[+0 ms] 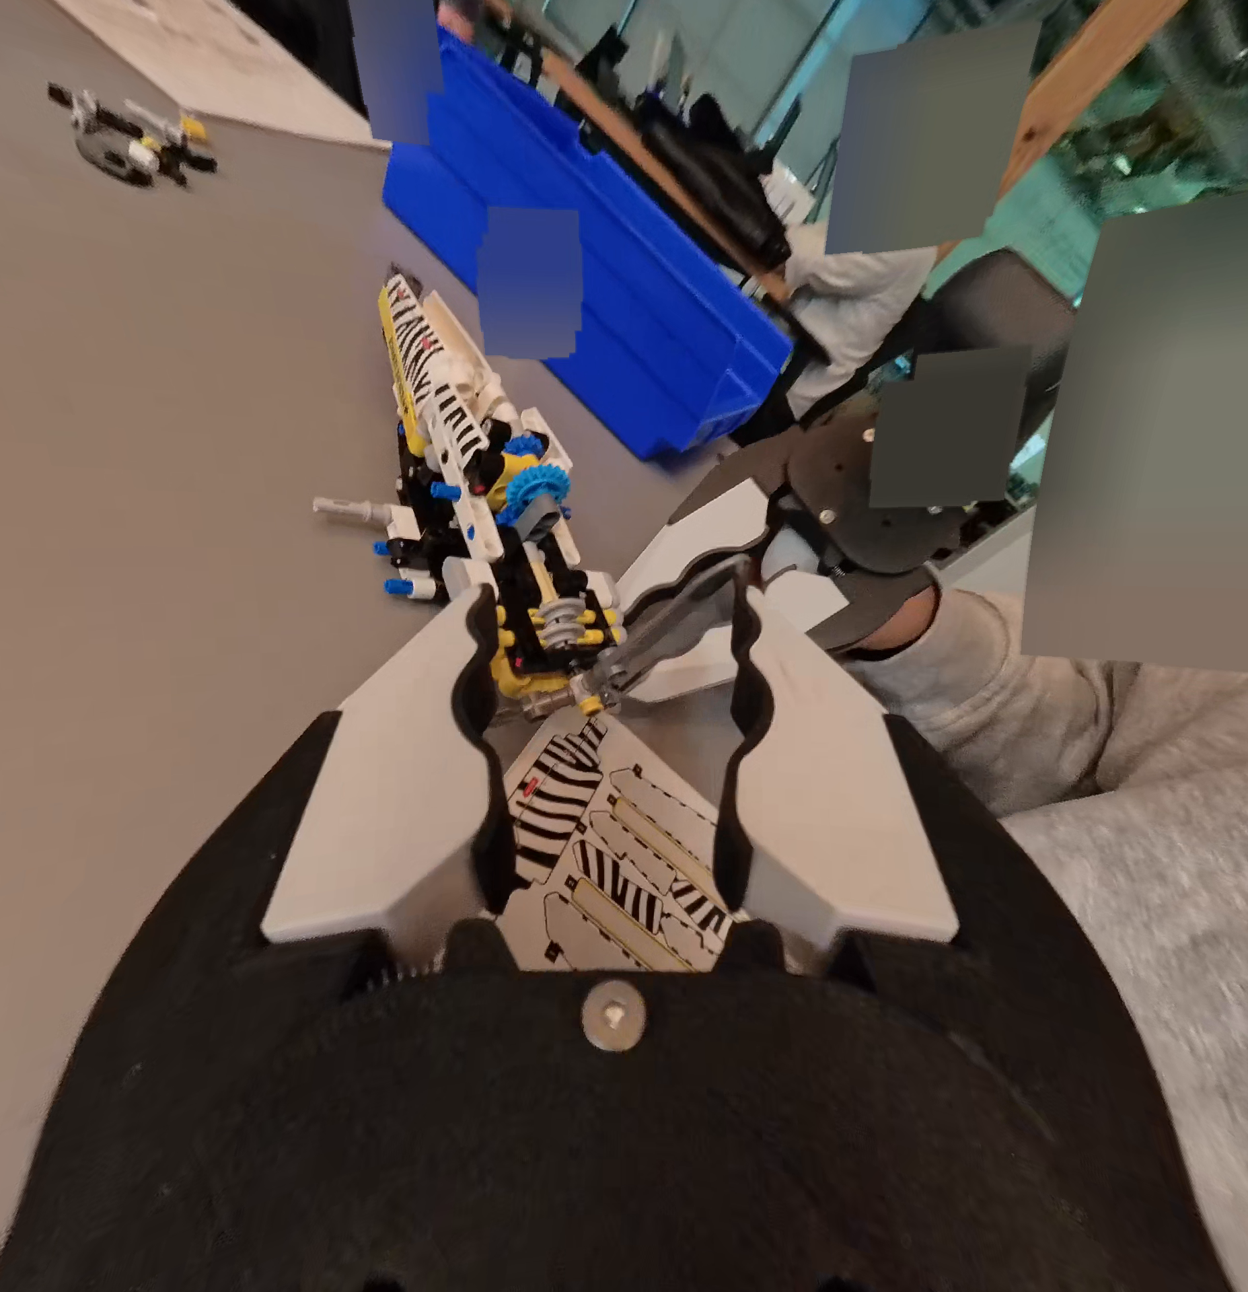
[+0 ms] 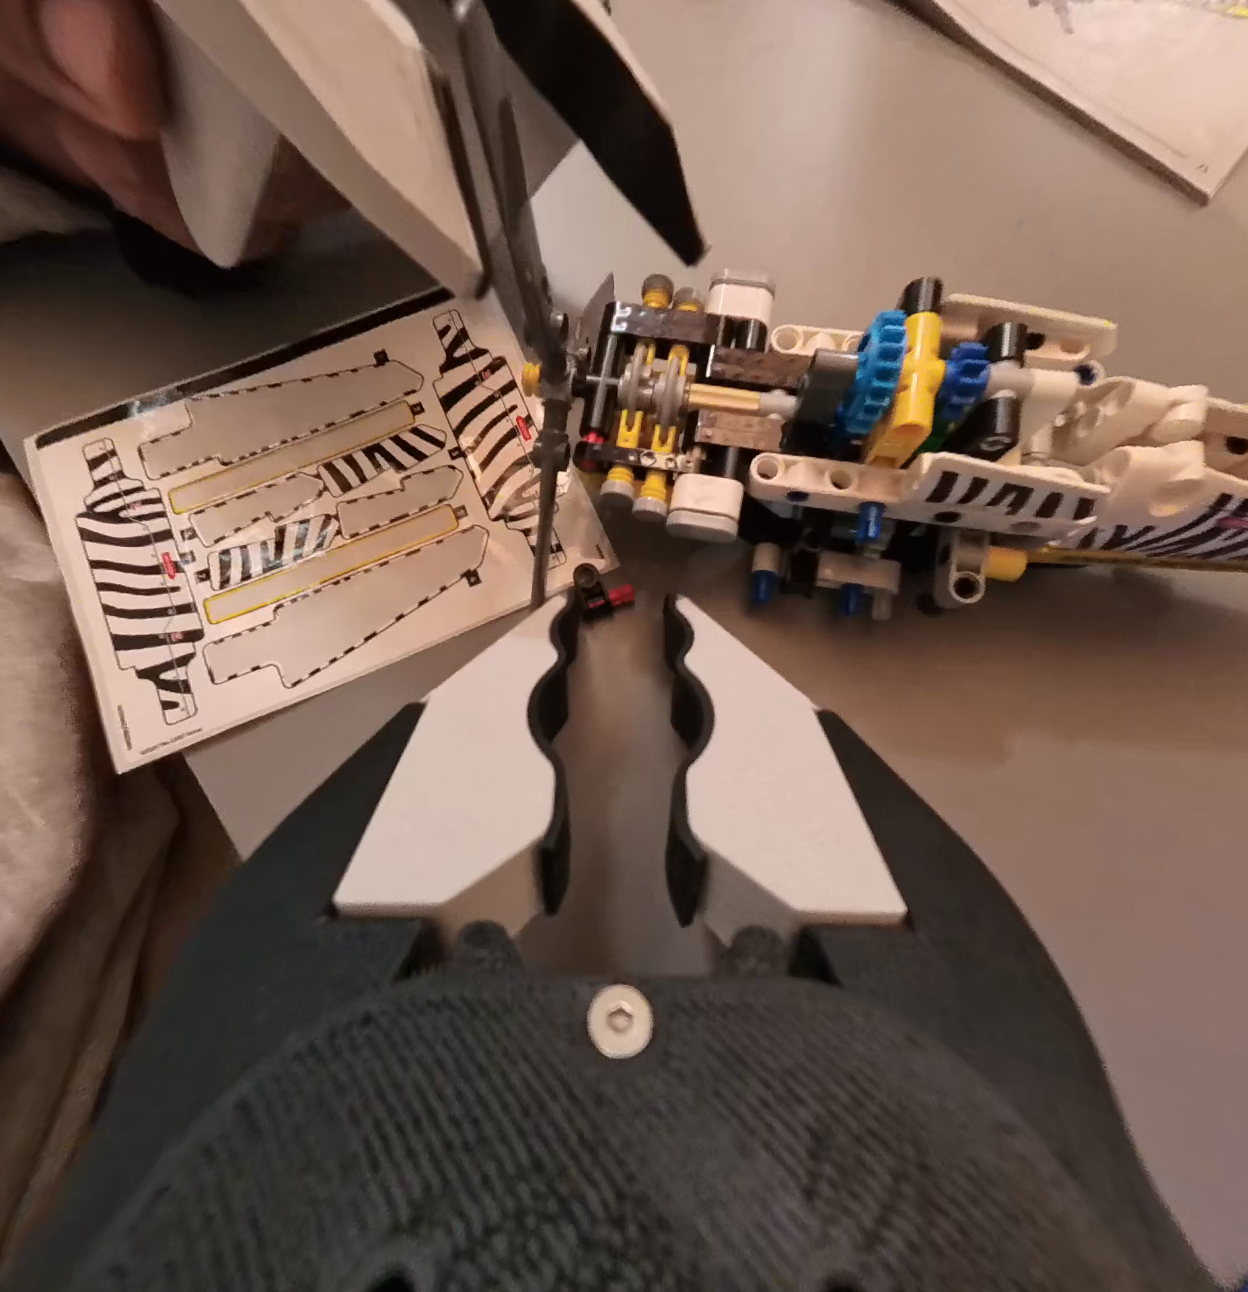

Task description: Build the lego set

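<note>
The long lego model [image 1: 460, 447], white with zebra stripes, yellow and blue gears, lies on the grey table; it also shows in the right wrist view [image 2: 921, 433]. A grey rotor blade [image 1: 670, 615] stands out from its near end. My left gripper [image 1: 610, 615] is open, its fingers on either side of that end and the blade [image 2: 516, 245]. My right gripper [image 2: 617, 605] is open and empty. A small black and red piece [image 2: 596, 594] lies on the table at its left fingertip. The right gripper's white finger [image 1: 719, 510] shows behind the blade.
A zebra-striped sticker sheet [image 2: 292, 524] lies beside the model's near end, under the left gripper [image 1: 607, 839]. A blue bin [image 1: 607, 280] stands beyond the model. Loose pieces [image 1: 131, 133] lie far left. A booklet [image 2: 1096, 91] lies at the back. A grey sleeve [image 1: 991, 699] is on the right. Across from one pair of fingers to the other is roughly 8 cm.
</note>
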`<action>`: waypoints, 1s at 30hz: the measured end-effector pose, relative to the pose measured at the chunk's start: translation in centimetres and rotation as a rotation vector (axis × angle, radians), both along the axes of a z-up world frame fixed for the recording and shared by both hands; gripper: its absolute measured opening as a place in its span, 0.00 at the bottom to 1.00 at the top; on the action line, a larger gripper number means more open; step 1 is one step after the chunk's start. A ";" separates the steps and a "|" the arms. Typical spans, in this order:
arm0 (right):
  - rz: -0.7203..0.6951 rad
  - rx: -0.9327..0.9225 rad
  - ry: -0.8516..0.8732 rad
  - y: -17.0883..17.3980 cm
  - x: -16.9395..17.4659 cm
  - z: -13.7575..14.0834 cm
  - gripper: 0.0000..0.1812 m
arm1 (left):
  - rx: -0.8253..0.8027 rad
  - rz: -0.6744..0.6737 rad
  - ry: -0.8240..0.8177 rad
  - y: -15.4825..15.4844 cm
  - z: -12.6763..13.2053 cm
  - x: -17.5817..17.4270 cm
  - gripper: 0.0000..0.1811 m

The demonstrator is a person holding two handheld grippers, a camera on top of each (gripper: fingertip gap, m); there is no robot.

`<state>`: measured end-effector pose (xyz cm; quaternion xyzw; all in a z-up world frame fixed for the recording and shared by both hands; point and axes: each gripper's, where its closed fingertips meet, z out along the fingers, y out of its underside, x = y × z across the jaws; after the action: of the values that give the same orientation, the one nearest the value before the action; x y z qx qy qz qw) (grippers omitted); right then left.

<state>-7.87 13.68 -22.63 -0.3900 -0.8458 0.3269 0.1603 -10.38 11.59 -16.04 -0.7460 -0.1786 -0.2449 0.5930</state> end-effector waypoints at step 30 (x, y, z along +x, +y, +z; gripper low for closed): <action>-0.153 -1.608 0.013 -5.4 0.4 15.3 0.07 | 0.368 0.222 0.856 -2.4 7.8 4.1 0.14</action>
<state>-7.45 8.23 -7.30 -0.4409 -0.3219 0.8257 -0.1425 -6.32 9.21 -8.26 -0.6388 0.0494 0.1215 0.7581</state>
